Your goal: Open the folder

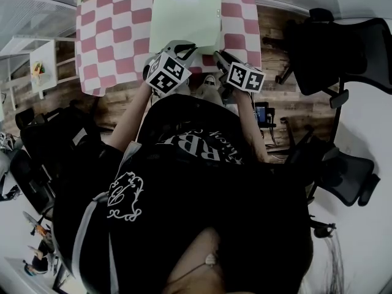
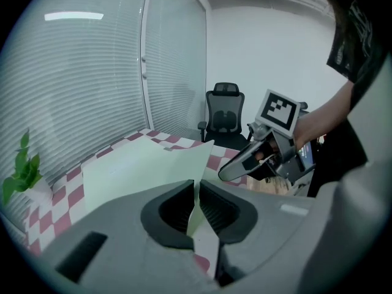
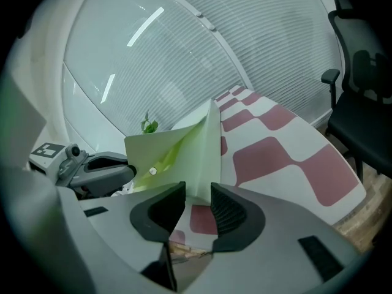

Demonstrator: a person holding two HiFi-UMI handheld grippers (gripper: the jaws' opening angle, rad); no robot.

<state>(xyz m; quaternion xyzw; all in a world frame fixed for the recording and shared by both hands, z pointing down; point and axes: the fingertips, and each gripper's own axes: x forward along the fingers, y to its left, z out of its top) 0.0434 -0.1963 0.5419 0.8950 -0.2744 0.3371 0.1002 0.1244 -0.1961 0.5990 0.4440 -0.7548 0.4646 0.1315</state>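
Note:
A pale green folder lies on the table's red-and-white checked cloth, near its front edge. My left gripper is shut on the thin edge of the folder's top cover, which is lifted off the lower sheet. In the right gripper view the raised cover stands like a tent, with a small round snap on its inner face. My right gripper is open, and the folder's near corner sits at the gap between its pads without being pressed. Both grippers are side by side at the folder's near edge.
A small green plant stands at the table's far left corner. Black office chairs are to the right of the table and one is behind it. A white shelf unit stands at the left. Blinds cover the glass walls.

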